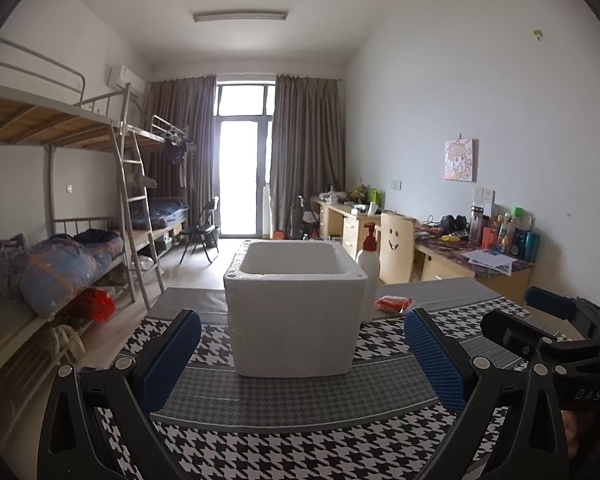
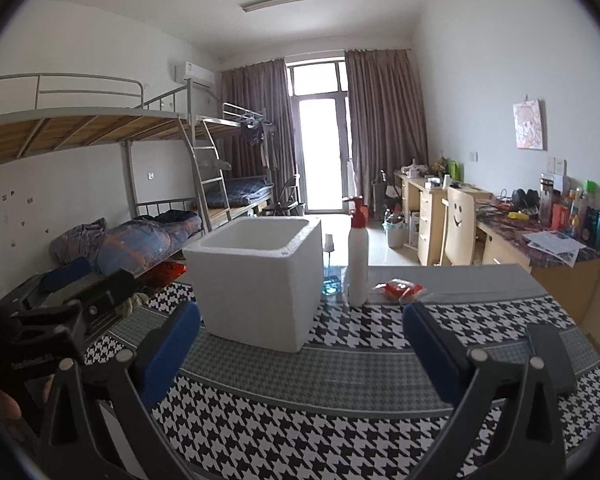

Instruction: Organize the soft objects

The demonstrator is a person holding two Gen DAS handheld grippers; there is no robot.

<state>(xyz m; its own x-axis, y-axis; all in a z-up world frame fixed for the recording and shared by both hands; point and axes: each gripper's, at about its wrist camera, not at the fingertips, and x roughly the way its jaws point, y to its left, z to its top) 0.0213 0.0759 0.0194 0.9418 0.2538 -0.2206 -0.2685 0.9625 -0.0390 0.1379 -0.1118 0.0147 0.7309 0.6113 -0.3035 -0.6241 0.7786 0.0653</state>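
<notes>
Because the box (image 1: 296, 308) stands open-topped in the middle of the desk (image 1: 300, 420), square in front of both cameras, it reads as the bin that the soft things are meant to go into. From these angles its inside shows only bare white wall near the rim; the bottom is hidden, so I cannot tell whether anything lies in it.

The red packet (image 1: 394, 304) lies flat on the cloth behind and to the right of the box, just beside the white bottle (image 1: 369, 266) with the red pump, apart from both. It is the only soft-looking item on the desk (crinkled wrapper, probably light and squashy), so I judge it the likely first pick.

The left gripper (image 1: 302, 354) hovers low over the cloth with its jaws wide apart and nothing between the blue pads; the box sits framed between them but farther off, untouched. The right gripper (image 2: 302, 346) likewise has its jaws spread fully, empty, pointing between box and bottle, with the packet just past its right pad in its own view. Each shows at the edge of the other's view, side by side.

Spread jaws and a slightly downward aim suit an approach, not a carry. The right one lies nearer the packet; the bottle beside it could be tipped.
</notes>
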